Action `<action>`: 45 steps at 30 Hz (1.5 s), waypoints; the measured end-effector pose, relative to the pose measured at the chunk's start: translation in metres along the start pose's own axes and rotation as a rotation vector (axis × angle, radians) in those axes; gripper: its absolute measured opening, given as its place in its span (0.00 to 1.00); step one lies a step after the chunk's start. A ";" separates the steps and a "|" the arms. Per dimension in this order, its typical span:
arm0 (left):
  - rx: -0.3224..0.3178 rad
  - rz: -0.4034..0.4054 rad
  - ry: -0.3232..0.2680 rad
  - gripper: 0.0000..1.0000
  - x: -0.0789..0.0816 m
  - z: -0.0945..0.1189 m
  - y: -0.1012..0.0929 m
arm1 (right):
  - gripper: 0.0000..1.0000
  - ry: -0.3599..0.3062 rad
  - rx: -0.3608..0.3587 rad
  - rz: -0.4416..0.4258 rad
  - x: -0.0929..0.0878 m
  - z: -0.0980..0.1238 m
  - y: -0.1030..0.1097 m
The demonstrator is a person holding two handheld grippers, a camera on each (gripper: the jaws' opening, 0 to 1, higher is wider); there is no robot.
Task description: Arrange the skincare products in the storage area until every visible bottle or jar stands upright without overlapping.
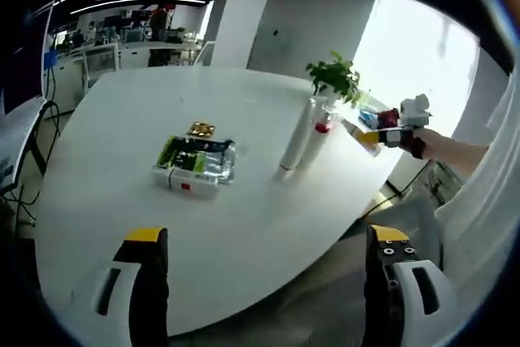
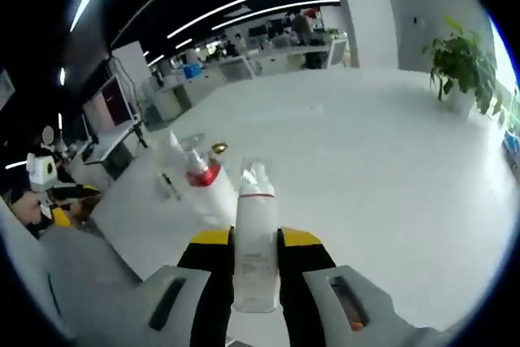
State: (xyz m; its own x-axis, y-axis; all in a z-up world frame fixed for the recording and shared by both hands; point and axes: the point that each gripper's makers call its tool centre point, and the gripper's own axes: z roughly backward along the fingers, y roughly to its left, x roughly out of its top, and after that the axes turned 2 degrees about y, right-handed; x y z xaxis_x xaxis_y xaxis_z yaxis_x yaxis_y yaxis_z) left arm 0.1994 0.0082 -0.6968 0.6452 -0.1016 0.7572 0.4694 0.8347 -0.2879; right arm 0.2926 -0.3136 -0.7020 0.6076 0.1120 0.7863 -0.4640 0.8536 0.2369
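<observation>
My right gripper [image 2: 256, 270] is clamped on a clear bottle [image 2: 255, 241]; a red-collared bottle [image 2: 203, 184] stands just ahead-left. My left gripper [image 1: 264, 270] hangs apart, far from both. Risk: swinging my bottle topples its neighbour.

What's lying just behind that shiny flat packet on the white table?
In the left gripper view, a small gold item lies just behind the packet, on the table. What it is can't be made out. Anything under the packet is covered.
</observation>
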 end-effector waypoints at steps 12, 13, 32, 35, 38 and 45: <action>-0.064 0.019 -0.040 0.98 0.013 -0.002 -0.020 | 0.19 -0.165 0.200 -0.026 0.012 0.015 0.082; -0.066 0.020 -0.041 0.97 0.013 -0.002 -0.021 | 0.19 -0.173 0.213 -0.025 0.014 0.014 0.084; -0.134 0.114 -0.117 0.91 0.035 0.008 -0.044 | 0.19 -0.184 0.448 0.036 0.029 -0.004 0.182; -0.185 0.162 -0.146 0.86 0.043 0.012 -0.054 | 0.19 -0.185 0.467 0.072 0.029 -0.005 0.194; -0.228 0.210 -0.184 0.83 0.056 0.015 -0.064 | 0.19 -0.185 0.494 0.114 0.031 -0.004 0.207; -0.303 0.298 -0.232 0.75 0.072 0.014 -0.084 | 0.19 -0.201 0.560 0.175 0.037 -0.002 0.238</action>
State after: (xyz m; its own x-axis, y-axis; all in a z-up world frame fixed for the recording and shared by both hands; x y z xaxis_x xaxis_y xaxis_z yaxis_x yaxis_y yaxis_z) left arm 0.1981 -0.0615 -0.6101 0.6430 0.2705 0.7165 0.4611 0.6103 -0.6442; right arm 0.2064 -0.1055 -0.6175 0.3839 0.0811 0.9198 -0.8467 0.4284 0.3156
